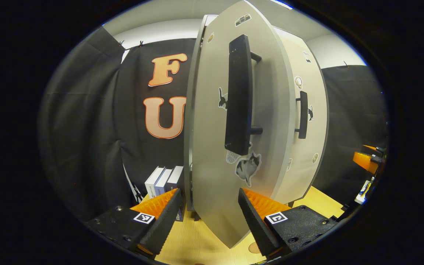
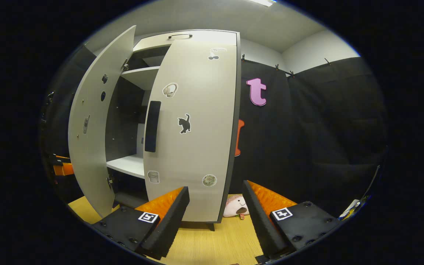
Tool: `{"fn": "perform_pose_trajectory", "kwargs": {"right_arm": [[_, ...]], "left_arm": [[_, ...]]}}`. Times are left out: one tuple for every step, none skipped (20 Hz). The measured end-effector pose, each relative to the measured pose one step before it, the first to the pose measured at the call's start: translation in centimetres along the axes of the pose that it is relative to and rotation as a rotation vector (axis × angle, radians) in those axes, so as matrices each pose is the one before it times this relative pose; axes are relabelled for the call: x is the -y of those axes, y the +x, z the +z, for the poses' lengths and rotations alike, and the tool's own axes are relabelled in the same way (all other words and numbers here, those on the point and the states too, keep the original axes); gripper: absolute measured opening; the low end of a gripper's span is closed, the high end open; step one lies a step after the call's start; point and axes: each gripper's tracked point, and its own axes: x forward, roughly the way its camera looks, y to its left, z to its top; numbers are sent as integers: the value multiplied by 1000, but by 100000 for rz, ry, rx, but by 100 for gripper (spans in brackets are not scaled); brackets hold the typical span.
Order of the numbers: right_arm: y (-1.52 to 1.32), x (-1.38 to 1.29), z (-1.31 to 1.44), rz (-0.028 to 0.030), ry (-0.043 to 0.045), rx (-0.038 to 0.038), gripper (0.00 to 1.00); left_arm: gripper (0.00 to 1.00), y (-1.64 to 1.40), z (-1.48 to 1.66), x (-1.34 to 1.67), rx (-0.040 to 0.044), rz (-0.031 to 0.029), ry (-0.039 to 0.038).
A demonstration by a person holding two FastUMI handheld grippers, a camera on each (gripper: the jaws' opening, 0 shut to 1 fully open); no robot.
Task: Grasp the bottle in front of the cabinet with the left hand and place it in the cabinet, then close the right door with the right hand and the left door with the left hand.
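Black cloth hangs around the booth, and a pale wooden floor (image 2: 212, 239) carries a tall grey cabinet (image 2: 182, 36) with two doors. In the right gripper view the right door (image 2: 197, 129) looks nearly or fully shut against the cabinet, while the left door (image 2: 88, 125) swings wide, baring shelves; the bottle cannot be made out among them, so I cannot tell where it stands. In the left gripper view the left gripper (image 1: 210, 209) hangs with its fingers spread wide and holding nothing, the lower edge of the left door (image 1: 212, 154) running between them, near its long black handle (image 1: 239, 95). The right gripper (image 2: 215, 206) is likewise spread wide and empty, set back in front of the right door, well apart from its handle (image 2: 152, 127). Judging from this, the left door is the thing in hand. It looks like a stiff, flat board, light on its hinges, smooth and slippery on the face, so pinching the panel edge may slide. Better purchase would come from the handle bar, or a flat push on the outer face near the free edge, eased gently so the door does not slam. A few books (image 1: 164, 180) stand beside the cabinet, and a soft toy (image 2: 236, 206) lies by its foot.
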Motion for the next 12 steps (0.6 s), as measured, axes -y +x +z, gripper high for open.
{"fn": "perform_pose_trajectory", "kwargs": {"right_arm": [[-280, 642, 72, -1070, -381, 350, 96], [-234, 606, 119, -1257, -433, 398, 96], [-270, 659, 63, -1139, -415, 453, 96], [-281, 691, 96, -1305, -481, 447, 96], [15, 560, 36, -1266, -553, 234, 96], [-120, 591, 11, -942, -543, 189, 96], [-79, 469, 59, -889, -494, 80, 96], [-161, 510, -10, -837, -457, 95, 96], [-101, 448, 25, -709, -411, 93, 96], [-156, 473, 10, -534, -314, 498, 96], [-13, 376, 10, -757, -286, 390, 95], [-201, 520, -151, -1004, -279, 56, 96]], "left_arm": [[94, 444, -46, 521, 61, -885, 290], [94, 409, 24, 737, -112, -1145, -196], [94, 440, -70, 722, -93, -1163, -603], [94, 671, -134, 869, -270, -1581, -650], [94, 711, -202, 721, -341, -1390, -135], [94, 808, 27, 766, -178, -1002, 516], [95, 910, 145, 672, 235, -435, 906], [95, 1178, 244, 629, 766, 32, 973], [95, 1326, -296, 367, -231, 123, 163], [95, 1039, -59, 641, -549, -520, -153], [95, 769, 92, 488, -351, 522, 517], [95, 627, 309, 307, 367, 519, 792]]}}
